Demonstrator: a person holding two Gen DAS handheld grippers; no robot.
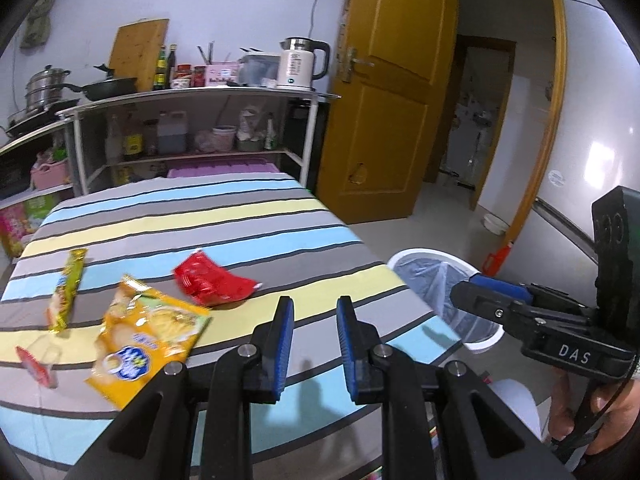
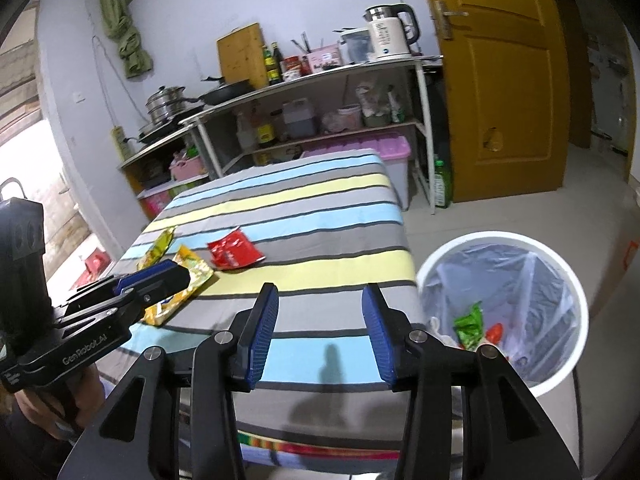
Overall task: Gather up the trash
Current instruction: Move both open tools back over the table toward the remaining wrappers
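A table under a striped cloth (image 2: 320, 216) fills the middle of both views, with a white bin (image 2: 560, 376) lined with a clear bag standing on the floor just beside its right corner. Inside the bin lie a green wrapper (image 2: 470, 322) and a red scrap. On the cloth rest a yellow snack bag (image 1: 148, 336), a red wrapper (image 1: 212, 282), a slim yellow-green packet (image 1: 66, 290) and a small clear-and-red wrapper (image 1: 36, 362) — all apart from each other. The left gripper (image 1: 315, 346) hangs over the table's near edge, jaws parted, nothing between them. The right gripper (image 2: 320, 336) is spread wider — also empty.
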